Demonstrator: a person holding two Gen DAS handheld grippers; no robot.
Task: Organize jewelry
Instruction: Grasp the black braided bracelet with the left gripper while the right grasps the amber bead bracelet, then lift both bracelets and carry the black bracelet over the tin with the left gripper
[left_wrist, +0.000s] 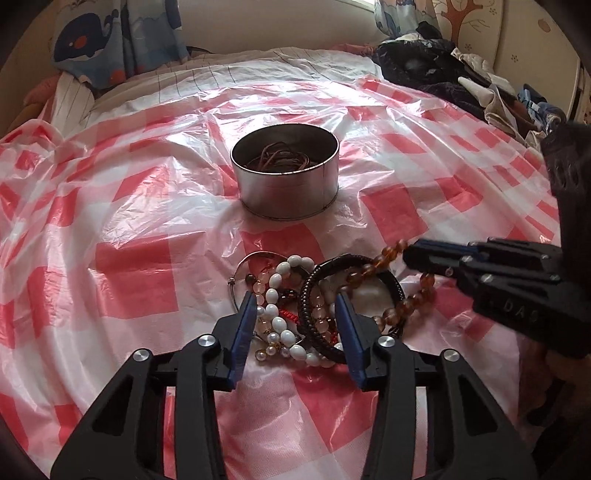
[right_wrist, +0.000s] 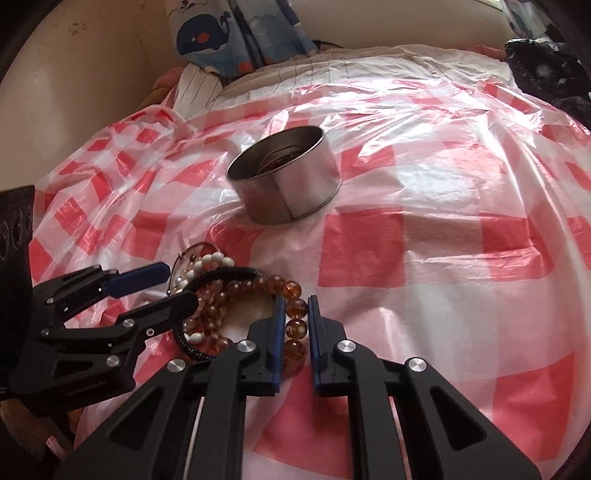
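Note:
A heap of bracelets (left_wrist: 295, 306) lies on the red-and-white checked plastic sheet (left_wrist: 129, 229): white beads, pink beads, a black braided band (left_wrist: 314, 284) and an amber bead bracelet (left_wrist: 406, 299). My left gripper (left_wrist: 297, 302) is open, its fingers straddling the heap. My right gripper (right_wrist: 295, 306) is shut on the amber bead bracelet (right_wrist: 295, 328), seen from the left wrist view at the right (left_wrist: 410, 254). A round metal tin (left_wrist: 284, 170) with brown cords inside stands beyond the heap; it also shows in the right wrist view (right_wrist: 284, 177).
The sheet covers a bed. Dark clothes (left_wrist: 436, 70) are piled at the far right. A whale-print curtain (left_wrist: 110, 40) hangs at the far left by the wall.

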